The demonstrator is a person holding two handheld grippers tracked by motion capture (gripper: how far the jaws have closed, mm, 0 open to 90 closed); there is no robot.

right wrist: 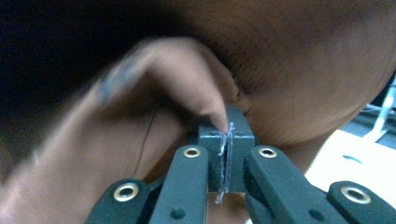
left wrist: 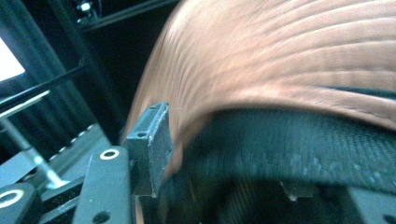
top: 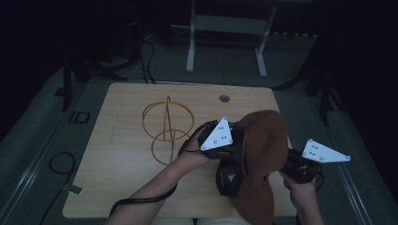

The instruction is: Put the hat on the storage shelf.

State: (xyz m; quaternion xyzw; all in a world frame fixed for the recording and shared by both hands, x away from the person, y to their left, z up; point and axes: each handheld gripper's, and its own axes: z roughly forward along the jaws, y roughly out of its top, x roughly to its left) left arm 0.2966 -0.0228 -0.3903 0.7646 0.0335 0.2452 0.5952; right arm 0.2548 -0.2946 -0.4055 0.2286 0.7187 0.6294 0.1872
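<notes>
A brown cap (top: pixel 263 140) hangs over the table's right front, between my two grippers. My left gripper (top: pixel 234 147) reaches in from the cap's left. In the left gripper view the cap (left wrist: pixel 280 56) arches over a black inner band (left wrist: pixel 289 140) that lies between the wide-apart jaws, and one pad (left wrist: pixel 156 140) stands beside the cap's edge. My right gripper (top: pixel 287 165) sits at the cap's right side. In the right gripper view the pads are pressed together (right wrist: pixel 226 140) on a fold of the cap (right wrist: pixel 303 70).
A gold wire stand (top: pixel 167 127) with two rings stands left of centre on the wooden table (top: pixel 122 154). A round grey hole (top: pixel 224 98) lies near the far edge. A white frame (top: pixel 225 28) stands on the floor behind, and a cable (top: pixel 61 164) lies left of the table.
</notes>
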